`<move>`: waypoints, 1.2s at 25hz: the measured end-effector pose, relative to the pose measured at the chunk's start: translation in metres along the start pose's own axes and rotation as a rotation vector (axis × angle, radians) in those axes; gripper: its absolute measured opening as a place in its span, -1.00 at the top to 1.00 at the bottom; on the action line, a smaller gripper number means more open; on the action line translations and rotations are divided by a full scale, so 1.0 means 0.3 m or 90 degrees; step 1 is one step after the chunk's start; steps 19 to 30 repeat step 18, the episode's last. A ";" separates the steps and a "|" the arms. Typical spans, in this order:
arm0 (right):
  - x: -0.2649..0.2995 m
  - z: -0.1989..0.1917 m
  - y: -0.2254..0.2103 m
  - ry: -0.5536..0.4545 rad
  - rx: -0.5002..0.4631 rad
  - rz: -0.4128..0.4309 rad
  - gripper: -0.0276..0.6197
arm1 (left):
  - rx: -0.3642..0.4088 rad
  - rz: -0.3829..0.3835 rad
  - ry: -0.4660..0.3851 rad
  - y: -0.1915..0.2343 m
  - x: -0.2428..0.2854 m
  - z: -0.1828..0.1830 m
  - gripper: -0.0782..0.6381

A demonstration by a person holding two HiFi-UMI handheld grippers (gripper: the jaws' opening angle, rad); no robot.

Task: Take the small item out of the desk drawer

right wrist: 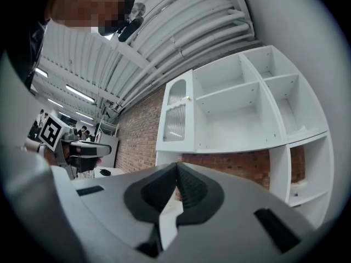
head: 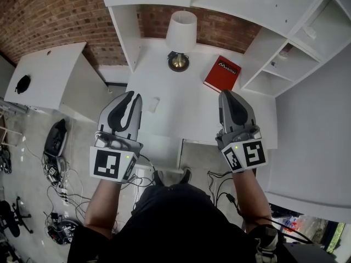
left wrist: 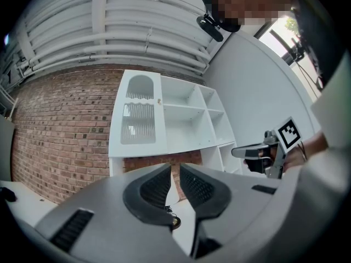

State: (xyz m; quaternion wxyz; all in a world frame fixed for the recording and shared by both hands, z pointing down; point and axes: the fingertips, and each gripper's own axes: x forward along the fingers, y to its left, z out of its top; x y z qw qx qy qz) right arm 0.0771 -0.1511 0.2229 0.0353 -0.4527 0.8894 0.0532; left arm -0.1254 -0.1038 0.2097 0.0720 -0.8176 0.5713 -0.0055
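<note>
Both grippers hover side by side over the white desk (head: 184,111), pointing toward the brick wall. My left gripper (head: 133,96) is shut with nothing between its jaws, seen up close in the left gripper view (left wrist: 174,171). My right gripper (head: 226,93) is also shut and empty, its tips meeting in the right gripper view (right wrist: 176,167). The desk's front edge (head: 164,137) runs below and between the two grippers. No open drawer or drawer inside shows in any view. A small pale flat item (head: 152,104) lies on the desk top just right of the left gripper.
A white-shaded lamp (head: 180,34) on a brass base stands at the desk's back, with a red book (head: 222,73) to its right. White shelving (head: 285,64) rises at the right. A white cabinet (head: 49,75) and cables on the floor (head: 57,147) are at the left.
</note>
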 end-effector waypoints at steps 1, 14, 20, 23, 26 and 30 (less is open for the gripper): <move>0.000 -0.002 0.000 0.001 0.000 0.000 0.91 | -0.001 0.001 0.001 0.000 0.001 -0.001 0.64; 0.003 -0.002 0.004 0.002 -0.003 0.002 0.91 | 0.001 -0.005 -0.013 -0.002 0.007 0.008 0.64; 0.002 -0.005 0.001 0.002 -0.004 0.003 0.91 | 0.001 -0.004 -0.011 -0.005 0.008 0.002 0.64; 0.002 -0.005 0.001 0.002 -0.004 0.003 0.91 | 0.001 -0.004 -0.011 -0.005 0.008 0.002 0.64; 0.002 -0.005 0.001 0.002 -0.004 0.003 0.91 | 0.001 -0.004 -0.011 -0.005 0.008 0.002 0.64; 0.002 -0.005 0.001 0.002 -0.004 0.003 0.91 | 0.001 -0.004 -0.011 -0.005 0.008 0.002 0.64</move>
